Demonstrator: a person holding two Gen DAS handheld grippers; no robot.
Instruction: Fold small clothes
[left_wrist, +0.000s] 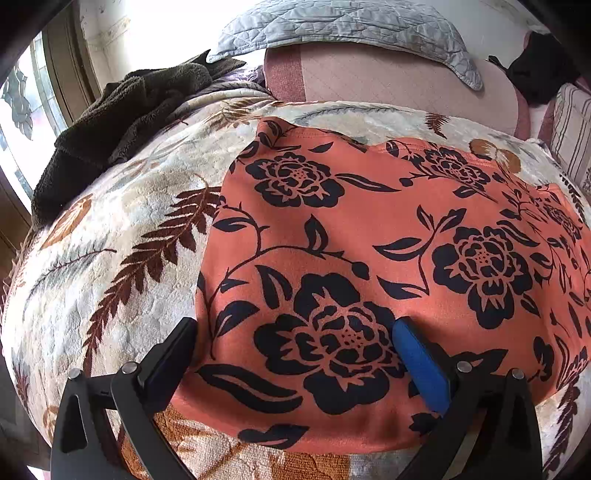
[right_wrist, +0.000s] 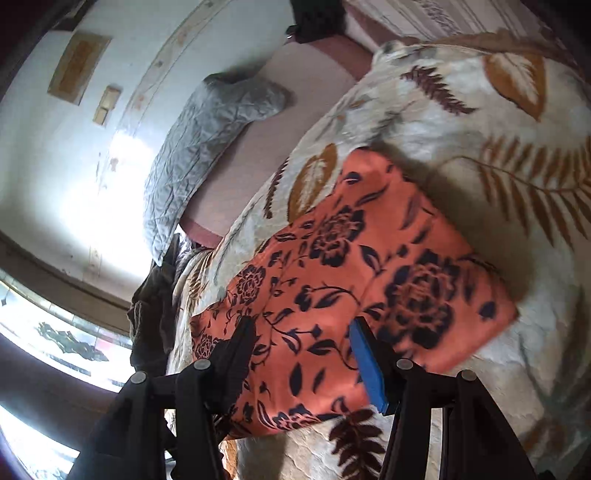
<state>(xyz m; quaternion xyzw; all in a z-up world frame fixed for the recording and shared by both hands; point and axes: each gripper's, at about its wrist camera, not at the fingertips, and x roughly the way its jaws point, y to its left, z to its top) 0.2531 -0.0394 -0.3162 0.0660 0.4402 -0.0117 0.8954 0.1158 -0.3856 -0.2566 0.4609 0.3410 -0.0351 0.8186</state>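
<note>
Below the open right gripper (right_wrist: 301, 345) lies the garment (right_wrist: 354, 280) (orange, flowered).

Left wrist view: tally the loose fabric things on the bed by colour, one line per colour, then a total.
Orange with black flowers: 1, the garment lying flat on the blanket
Cream with brown leaves: 1, that blanket
Dark brown: 1, the fuzzy cloth bunched at the far left
Grey: 1, the quilted cover at the back
Total: 4

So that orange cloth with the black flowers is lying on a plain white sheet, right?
Not plain white. The orange cloth lies on a cream blanket printed with brown fern leaves, as the left wrist view shows. The rest is right.
</note>
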